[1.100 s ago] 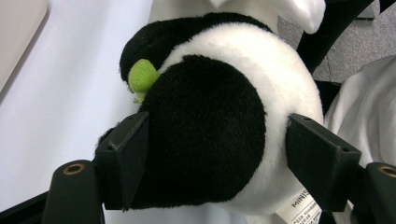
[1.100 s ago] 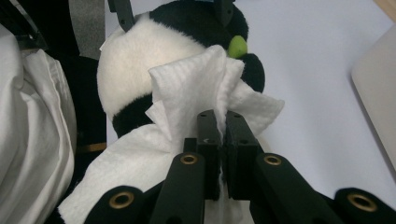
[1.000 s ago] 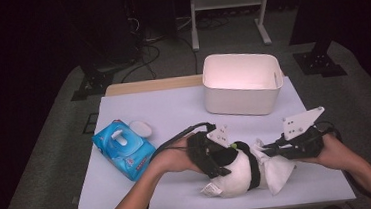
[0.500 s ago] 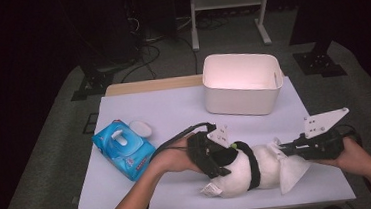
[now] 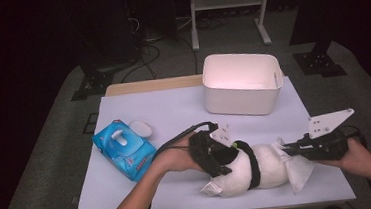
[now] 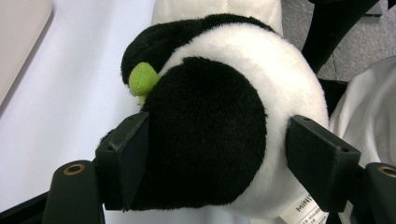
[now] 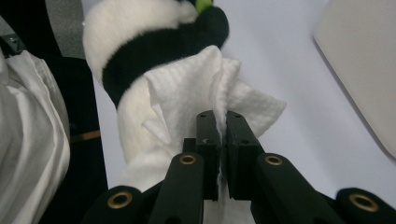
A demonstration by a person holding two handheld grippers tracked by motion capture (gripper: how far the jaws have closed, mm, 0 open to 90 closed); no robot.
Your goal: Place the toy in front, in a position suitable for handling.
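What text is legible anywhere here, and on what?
"MINI": start of a cut-off word on the white sewn-in tag of the panda plush, left gripper view; the smaller line under it is too blurred to read.
Red and white print on the blue wipes pack, high view: too small to read.
White storage bin: no text visible.

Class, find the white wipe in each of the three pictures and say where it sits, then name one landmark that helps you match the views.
High view: the white wipe lies lower right, against the plush panda's end, pinched by the right gripper.
Left gripper view: the white cloth at the right edge may be it; I cannot tell.
Right gripper view: the wipe sits centre, clamped between the jaws.
Shared landmark: the panda's green patch.
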